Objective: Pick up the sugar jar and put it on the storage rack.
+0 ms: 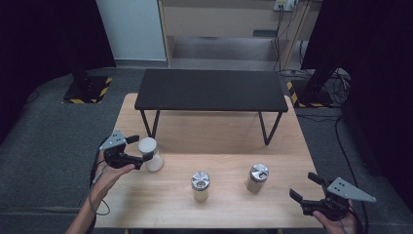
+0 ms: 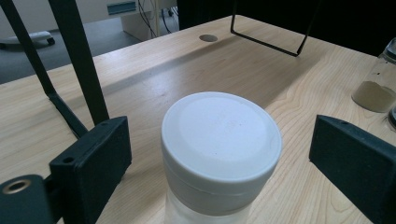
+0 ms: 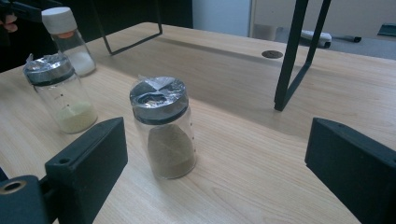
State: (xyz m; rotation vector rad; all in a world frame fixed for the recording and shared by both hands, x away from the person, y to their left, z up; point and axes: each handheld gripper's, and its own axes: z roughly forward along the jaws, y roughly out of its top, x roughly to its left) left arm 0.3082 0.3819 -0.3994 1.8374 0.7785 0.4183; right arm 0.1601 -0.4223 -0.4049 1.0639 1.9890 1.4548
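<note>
At the table's left edge we bracket the white-lidded jar point(image 2: 221, 154) with our left gripper point(image 1: 135, 148), jaws wide and not yet touching, while the right gripper point(image 1: 307, 187) waits open; an off-centre squeeze could tip it.

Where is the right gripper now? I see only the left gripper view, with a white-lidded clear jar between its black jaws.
Observer: The right gripper is at the near right corner of the light wooden table, jaws open, empty.
Operator: What stands before it?
Observer: A clear glass jar with silver lid and brown powder, apart from its jaws.
Operator: Any other jar?
Observer: A silver-lidded glass jar of pale yellow powder, middle of the row.
</note>
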